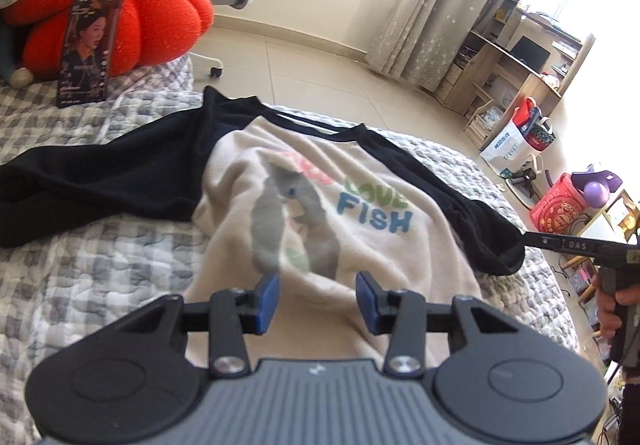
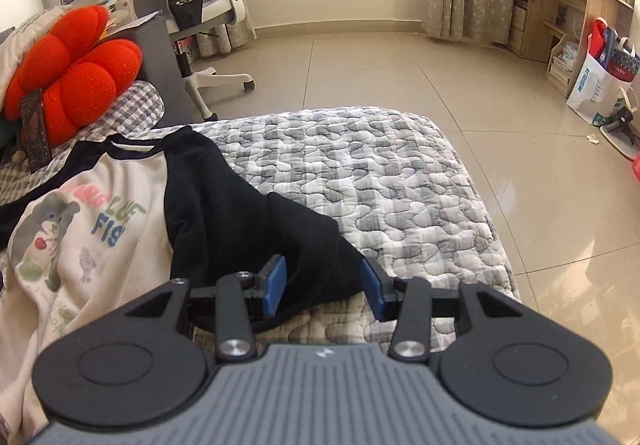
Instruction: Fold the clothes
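shirt (image 1: 360,181) lies on the bed under both parted hand-held grippers, left (image 1: 317,299) and right (image 2: 325,287).

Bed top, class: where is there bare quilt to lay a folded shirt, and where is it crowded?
Free: the quilt between the shirt's black sleeve and the bed's floor-side edge; also the checked patch below the other sleeve. Crowded: the corner with the red cushion and the card leaning against it.
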A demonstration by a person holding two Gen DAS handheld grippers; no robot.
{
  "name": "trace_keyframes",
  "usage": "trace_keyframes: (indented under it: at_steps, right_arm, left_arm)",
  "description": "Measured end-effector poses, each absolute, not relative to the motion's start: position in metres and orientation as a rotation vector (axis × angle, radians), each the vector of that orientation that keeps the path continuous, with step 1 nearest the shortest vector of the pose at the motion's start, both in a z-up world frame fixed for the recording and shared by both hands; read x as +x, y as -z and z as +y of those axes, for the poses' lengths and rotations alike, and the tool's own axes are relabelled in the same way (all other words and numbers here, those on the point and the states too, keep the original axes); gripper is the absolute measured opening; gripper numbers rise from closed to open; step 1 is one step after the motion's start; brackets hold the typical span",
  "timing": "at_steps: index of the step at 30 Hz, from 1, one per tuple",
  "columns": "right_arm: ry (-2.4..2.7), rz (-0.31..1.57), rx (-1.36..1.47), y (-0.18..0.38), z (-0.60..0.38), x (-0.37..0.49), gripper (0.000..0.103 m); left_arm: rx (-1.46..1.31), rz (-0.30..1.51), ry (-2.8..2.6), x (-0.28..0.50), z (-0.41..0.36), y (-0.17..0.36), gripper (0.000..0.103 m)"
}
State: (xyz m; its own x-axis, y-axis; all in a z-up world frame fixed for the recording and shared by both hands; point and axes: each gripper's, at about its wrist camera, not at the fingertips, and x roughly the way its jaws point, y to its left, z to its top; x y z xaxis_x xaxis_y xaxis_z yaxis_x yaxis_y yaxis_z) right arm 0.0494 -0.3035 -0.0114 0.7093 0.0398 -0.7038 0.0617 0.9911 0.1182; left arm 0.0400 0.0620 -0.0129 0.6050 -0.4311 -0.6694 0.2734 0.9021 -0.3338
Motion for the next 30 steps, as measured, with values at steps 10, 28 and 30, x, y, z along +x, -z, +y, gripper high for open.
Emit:
trace_keyframes:
  at_steps: [10,28,30]
  right_arm:
    - [-0.015,0.801,0.191,0.031,-0.309,0.075,0.024]
    - [-0.344,0.745,0.292,-0.014,-0.223,0.067,0.015]
    - [-0.364,0.756,0.284,-0.012,-0.21,0.073,0.015]
  left_arm:
    - [-0.182,0.843,0.475,0.059,0.007,0.022,0.044]
    - [-0.298,0.811,0.528,0.053,0.012,0.03,0.045]
    - [-0.306,0.808,0.524,0.053,0.015,0.031,0.046]
